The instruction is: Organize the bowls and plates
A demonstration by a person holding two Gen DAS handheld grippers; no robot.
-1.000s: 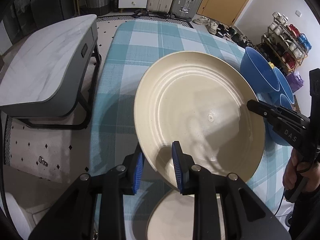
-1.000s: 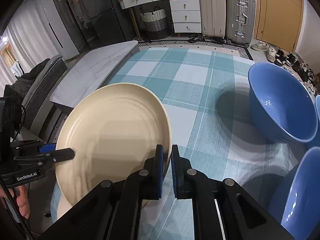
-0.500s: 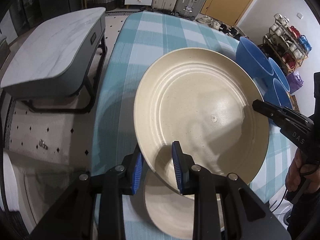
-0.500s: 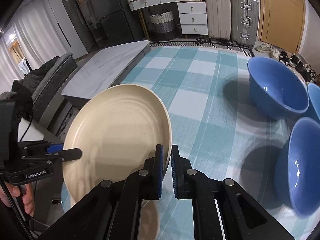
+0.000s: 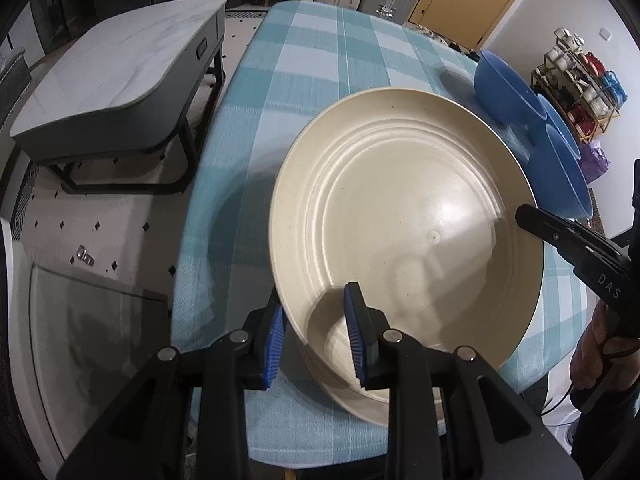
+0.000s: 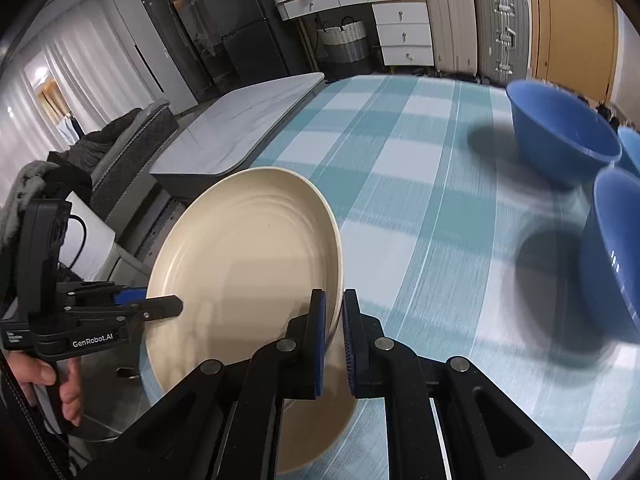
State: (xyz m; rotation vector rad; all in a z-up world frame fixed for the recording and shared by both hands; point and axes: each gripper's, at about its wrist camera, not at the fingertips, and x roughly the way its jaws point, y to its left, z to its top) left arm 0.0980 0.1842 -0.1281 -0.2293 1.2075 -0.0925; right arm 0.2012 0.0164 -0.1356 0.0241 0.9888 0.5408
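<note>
A large cream plate (image 5: 400,208) hangs tilted above the teal checked table (image 5: 320,60), gripped from two sides. My left gripper (image 5: 316,336) is shut on its near rim. My right gripper (image 6: 334,320) is shut on the opposite rim and shows in the left wrist view as a black finger (image 5: 536,220). A second cream plate (image 5: 360,392) lies on the cloth right under the held one, near the table's front edge, mostly hidden. Three blue bowls stand at the right side: one far (image 6: 560,132), one near (image 6: 616,248), one at the frame edge (image 6: 632,148).
A low marble-topped table (image 5: 112,80) stands on the floor left of the cloth. A shoe rack (image 5: 580,80) is beyond the bowls. Suitcases (image 6: 472,24) and white drawers (image 6: 404,32) line the far wall. A hand (image 6: 48,384) holds the left gripper's handle.
Both grippers have carried the held plate back toward the table's near edge, so it now hangs over the second plate. The blue bowls sit farther off. The grips are unchanged.
</note>
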